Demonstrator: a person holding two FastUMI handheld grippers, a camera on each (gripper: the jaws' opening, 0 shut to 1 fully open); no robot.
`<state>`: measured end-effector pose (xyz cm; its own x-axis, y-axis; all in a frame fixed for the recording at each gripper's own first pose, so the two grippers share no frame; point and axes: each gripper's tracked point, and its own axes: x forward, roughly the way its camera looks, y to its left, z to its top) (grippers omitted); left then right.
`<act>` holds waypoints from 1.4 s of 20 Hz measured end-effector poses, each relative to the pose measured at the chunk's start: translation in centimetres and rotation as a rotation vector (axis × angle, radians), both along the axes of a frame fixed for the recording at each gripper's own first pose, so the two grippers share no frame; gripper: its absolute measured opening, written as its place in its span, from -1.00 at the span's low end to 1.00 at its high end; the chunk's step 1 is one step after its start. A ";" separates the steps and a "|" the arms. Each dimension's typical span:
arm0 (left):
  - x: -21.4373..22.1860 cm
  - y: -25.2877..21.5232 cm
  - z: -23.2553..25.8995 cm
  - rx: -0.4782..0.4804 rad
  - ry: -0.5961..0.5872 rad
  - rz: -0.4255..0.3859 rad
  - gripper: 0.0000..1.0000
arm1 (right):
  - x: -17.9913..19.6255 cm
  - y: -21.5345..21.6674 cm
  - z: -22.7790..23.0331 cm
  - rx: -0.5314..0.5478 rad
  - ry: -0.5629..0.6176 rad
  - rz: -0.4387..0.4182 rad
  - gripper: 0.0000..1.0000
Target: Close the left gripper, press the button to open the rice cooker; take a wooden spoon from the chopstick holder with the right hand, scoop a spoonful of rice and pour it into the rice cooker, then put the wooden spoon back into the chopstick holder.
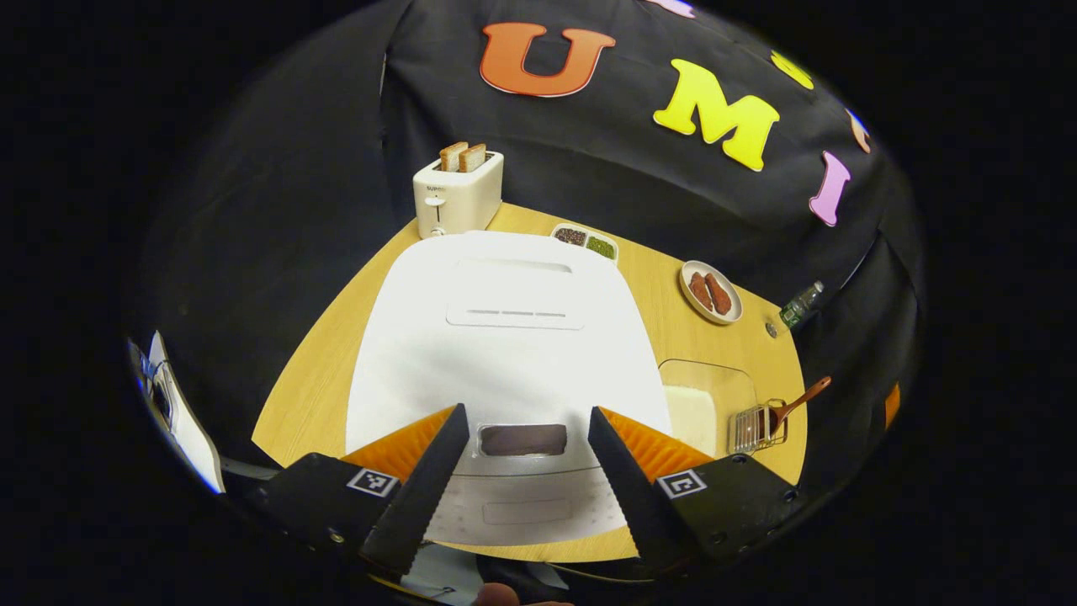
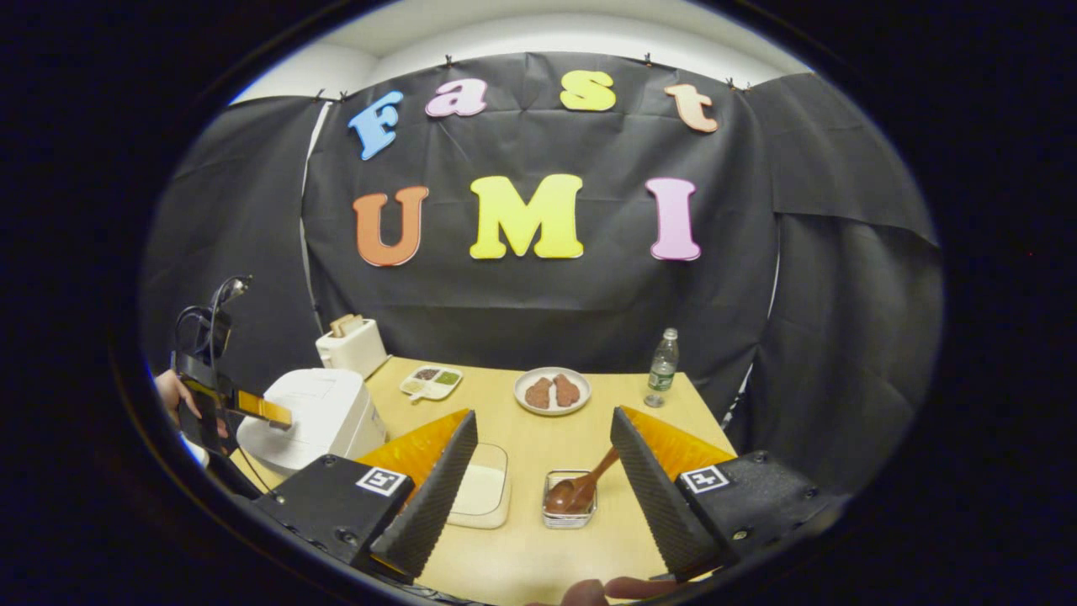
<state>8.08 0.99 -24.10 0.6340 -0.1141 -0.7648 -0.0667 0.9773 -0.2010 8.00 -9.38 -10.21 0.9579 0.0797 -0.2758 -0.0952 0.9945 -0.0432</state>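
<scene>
Hovering released, left tongs (image 1: 523,450) overlook the closed white plastic rice cooker (image 1: 505,337); right tongs (image 2: 543,471), also released, face the stiff, light brown wooden spoon (image 2: 580,488), best gripped mid-handle.

Staged kitchen booth, black cloth wall (image 2: 538,295), wooden table (image 2: 538,438), toaster (image 1: 457,195), rice cooker (image 1: 505,337)

The left gripper (image 1: 523,442) is held with its jaws spread wide, nothing clasped between them. The right gripper (image 2: 543,450) is likewise held wide apart and empty.
</scene>
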 end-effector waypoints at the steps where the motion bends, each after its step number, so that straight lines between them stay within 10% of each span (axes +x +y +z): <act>1: 0.1 0.1 -0.1 0.009 0.008 0.003 0.94 | 0.5 0.5 -0.3 0.014 0.012 0.019 0.99; 10: 0.6 0.5 0.4 0.132 -0.105 0.069 0.90 | 4.6 1.3 0.4 0.075 0.009 0.136 1.00; 15: 0.4 0.9 8.6 0.110 -0.327 0.085 0.85 | 3.2 0.8 2.3 0.067 -0.048 0.122 1.00; 28: -21.4 4.4 24.1 0.026 -0.823 0.052 0.88 | -16.8 10.4 12.7 0.046 -0.343 0.146 1.00</act>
